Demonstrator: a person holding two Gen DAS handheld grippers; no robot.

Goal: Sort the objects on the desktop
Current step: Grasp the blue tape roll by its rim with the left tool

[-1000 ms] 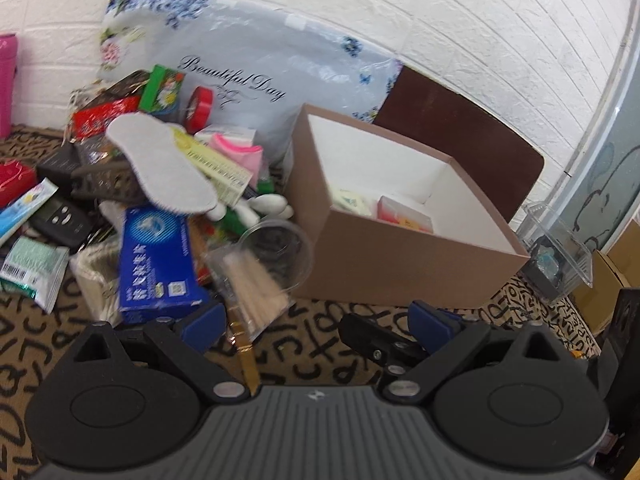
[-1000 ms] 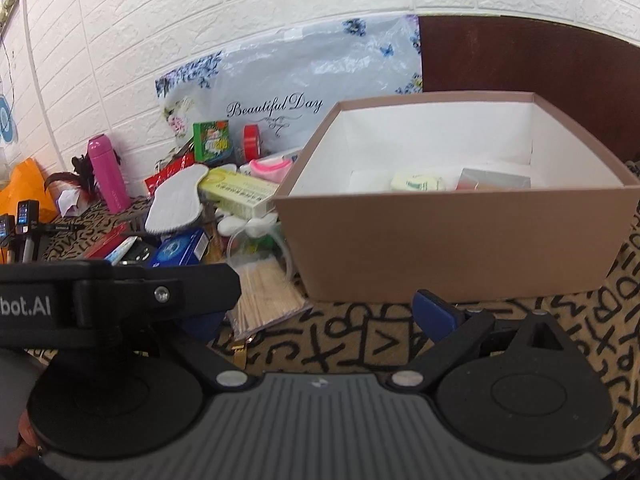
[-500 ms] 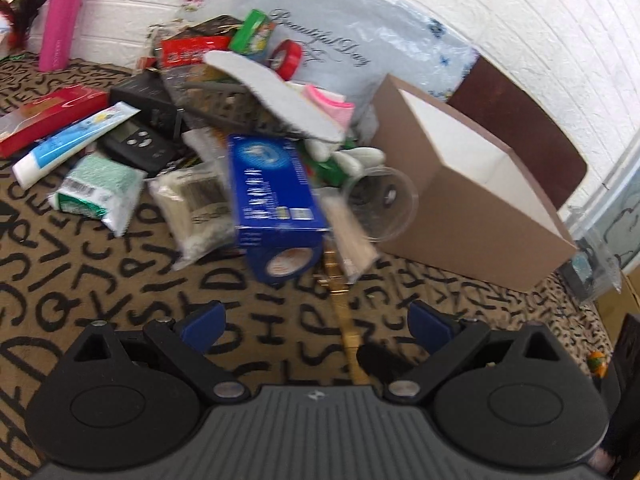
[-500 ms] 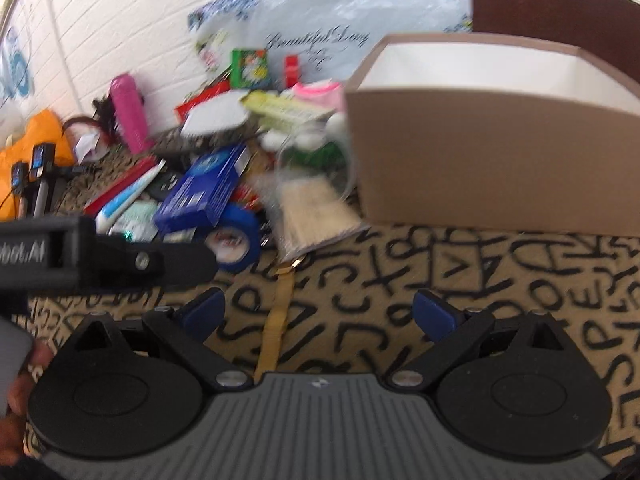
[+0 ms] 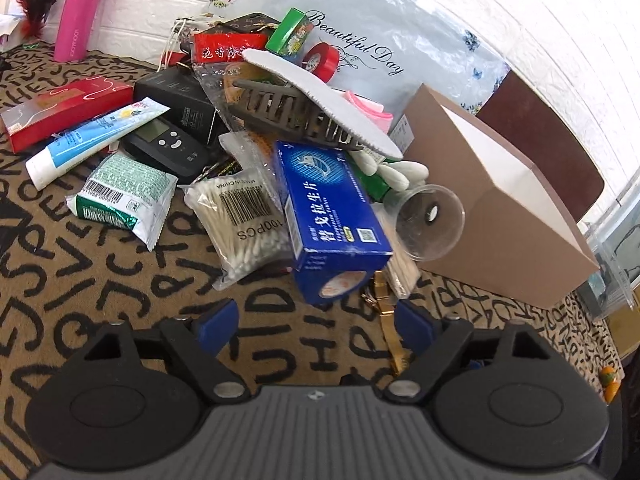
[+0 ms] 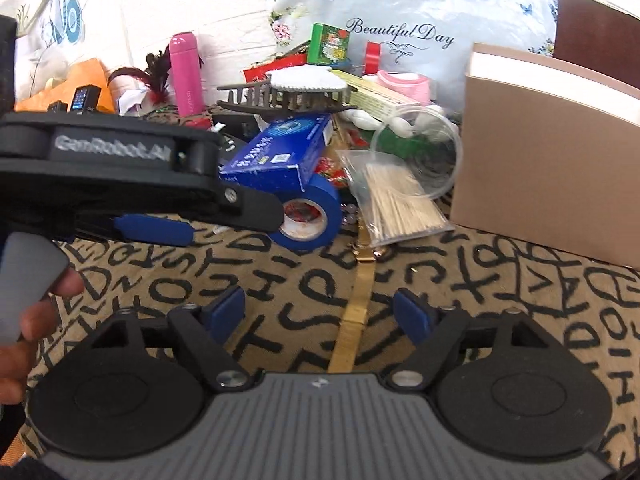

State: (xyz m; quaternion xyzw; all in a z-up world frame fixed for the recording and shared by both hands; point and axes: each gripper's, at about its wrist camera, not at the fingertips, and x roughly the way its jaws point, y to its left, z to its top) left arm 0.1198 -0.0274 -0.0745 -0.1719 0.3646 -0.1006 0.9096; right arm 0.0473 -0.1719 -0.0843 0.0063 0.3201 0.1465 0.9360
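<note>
A pile of desk objects lies on the letter-patterned cloth. A blue box (image 5: 332, 204) rests on a blue tape roll (image 6: 306, 216). Beside them lie a bag of cotton swabs (image 5: 244, 224), a clear plastic cup (image 5: 430, 222), a bag of wooden sticks (image 6: 396, 200) and a gold watch strap (image 6: 354, 312). The brown cardboard box (image 5: 496, 216) stands at the right. My left gripper (image 5: 316, 322) is open and empty, just in front of the blue box; it also shows in the right wrist view (image 6: 160, 228). My right gripper (image 6: 320, 314) is open and empty over the strap.
Further left lie a green packet (image 5: 120, 196), a toothpaste tube (image 5: 92, 136), a red box (image 5: 60, 110) and a black remote (image 5: 168, 148). A white insole (image 5: 320, 100) tops a dark comb. A pink bottle (image 5: 80, 8) stands by the brick wall.
Both grippers have swung left, away from the cardboard box, and come lower and closer to the pile. The left gripper now faces the blue box. Both stay open.
</note>
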